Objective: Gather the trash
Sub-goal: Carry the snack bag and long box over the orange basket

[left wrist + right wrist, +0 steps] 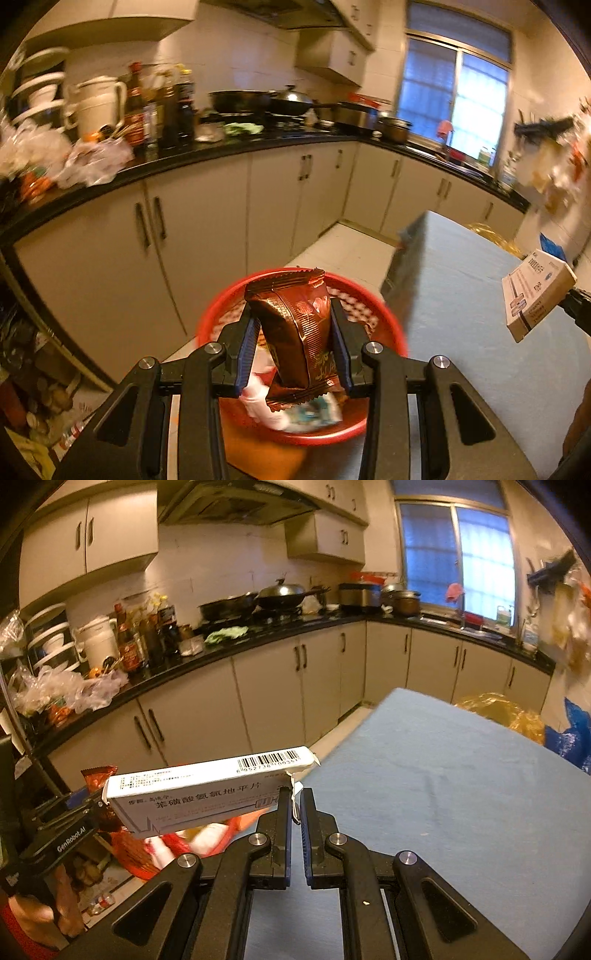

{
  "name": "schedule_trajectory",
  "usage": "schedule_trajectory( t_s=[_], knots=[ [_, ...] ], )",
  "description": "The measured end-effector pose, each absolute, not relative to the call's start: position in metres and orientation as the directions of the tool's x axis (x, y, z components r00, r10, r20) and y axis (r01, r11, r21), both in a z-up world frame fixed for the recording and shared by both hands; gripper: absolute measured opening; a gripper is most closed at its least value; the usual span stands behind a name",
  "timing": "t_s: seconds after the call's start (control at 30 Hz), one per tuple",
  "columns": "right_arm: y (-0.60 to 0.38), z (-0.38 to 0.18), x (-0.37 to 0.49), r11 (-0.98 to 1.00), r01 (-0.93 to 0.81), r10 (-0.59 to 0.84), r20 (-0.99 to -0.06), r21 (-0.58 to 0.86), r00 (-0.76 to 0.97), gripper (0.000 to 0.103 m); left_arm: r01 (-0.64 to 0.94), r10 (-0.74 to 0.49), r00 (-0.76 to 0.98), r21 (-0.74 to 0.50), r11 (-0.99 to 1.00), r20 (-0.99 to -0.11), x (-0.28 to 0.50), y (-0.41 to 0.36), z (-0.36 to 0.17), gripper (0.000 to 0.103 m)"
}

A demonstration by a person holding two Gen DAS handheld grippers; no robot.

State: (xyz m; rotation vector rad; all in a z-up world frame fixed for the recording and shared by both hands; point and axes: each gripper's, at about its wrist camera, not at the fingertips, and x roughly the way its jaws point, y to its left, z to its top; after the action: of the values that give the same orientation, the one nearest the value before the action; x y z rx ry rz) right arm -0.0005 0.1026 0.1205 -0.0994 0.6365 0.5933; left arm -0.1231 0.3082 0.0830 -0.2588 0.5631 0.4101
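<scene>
We see the brown wrapper (295,332) upright between the fingers of our left gripper (295,321), which close on its two sides. It hangs right over the red basket (388,325), whose rim shows all around it; white and teal trash (306,410) lies inside at 6 o'clock.

At 3 o'clock in the left view, the white box (207,794) sticks out sideways from our right gripper (295,801); its fingers are nearly closed, pinching the torn flap (293,797) at the box's right end. The box reaches left past the blue table's (443,794) edge, toward the basket.

The table top is open toward 1 o'clock. Floor (347,251) runs between table and cabinets (207,214).
</scene>
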Motion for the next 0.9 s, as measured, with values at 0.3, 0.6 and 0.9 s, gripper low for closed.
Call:
schedule_trajectory(
  t_s=[0.3, 0.6, 0.9],
  knots=[
    [0.16, 0.093, 0.019, 0.822, -0.476, 0.54, -0.692, 0.313, 0.478, 0.005, -0.48, 0.32, 0.748, -0.141, 0.866, -0.582, -0.13, 0.328, 0.063, 0.035],
    [0.18, 0.063, 0.033, 0.792, -0.393, 0.596, -0.73, 0.467, 0.334, 0.005, -0.47, 0.311, 0.742, -0.131, 0.873, -0.594, -0.121, 0.326, 0.053, 0.035],
    [0.182, 0.047, 0.039, 0.782, -0.357, 0.611, -0.741, 0.511, 0.277, 0.006, -0.467, 0.3, 0.733, -0.133, 0.874, -0.61, -0.108, 0.331, 0.044, 0.035]
  ],
)
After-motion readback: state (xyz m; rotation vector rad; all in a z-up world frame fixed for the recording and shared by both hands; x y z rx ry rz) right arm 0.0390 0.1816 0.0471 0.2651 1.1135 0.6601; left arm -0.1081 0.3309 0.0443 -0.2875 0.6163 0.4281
